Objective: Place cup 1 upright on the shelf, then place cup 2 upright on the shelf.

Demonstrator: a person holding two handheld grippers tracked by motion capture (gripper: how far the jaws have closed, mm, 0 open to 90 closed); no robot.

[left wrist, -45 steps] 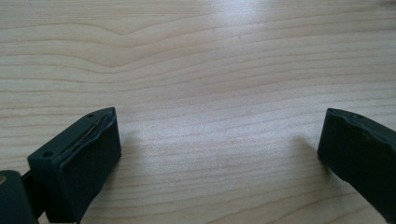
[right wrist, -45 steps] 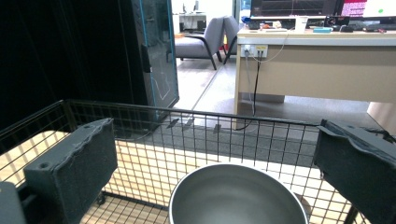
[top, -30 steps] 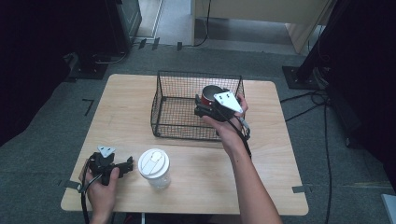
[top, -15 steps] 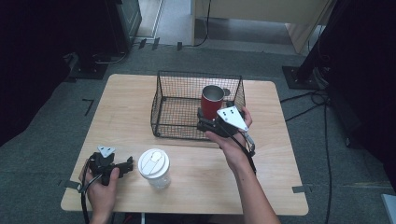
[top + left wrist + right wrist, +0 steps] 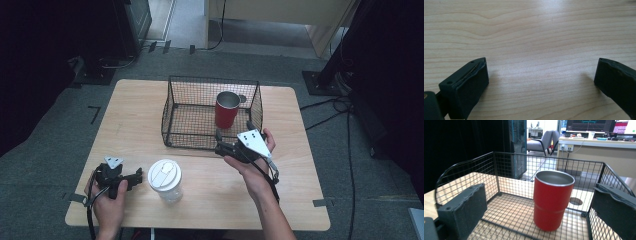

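Grey carpet surrounds our pale wooden table (image 5: 130, 115), which takes up the middle of the high view, with dark stands and cables along the upper edge and right side of the frame. Next in size is the black wire basket (image 5: 172, 117), sitting on the table just above the centre of that frame. Inside it, toward its right half, the red cup (image 5: 227, 110) stands upright on the mesh floor with its steel rim up; in the right gripper view it stands at centre frame (image 5: 552, 200), apart from the basket walls. We judge that part of the work done: the cup is in the basket and nothing grips it. What looks left is the clear lidded cup (image 5: 165, 180), upright on the bare table at lower left of the high view, outside the basket. Our right gripper (image 5: 224, 146) hangs just below the basket's near wall in the frame, jaws spread wide and holding nothing; in its own view the two black pads stand at either side of the frame with the red cup seen between them farther off. Our left gripper (image 5: 136, 176) rests low at lower left, just beside the lidded cup, its jaws also wide apart over bare wood (image 5: 536, 37) and touching nothing we can see.
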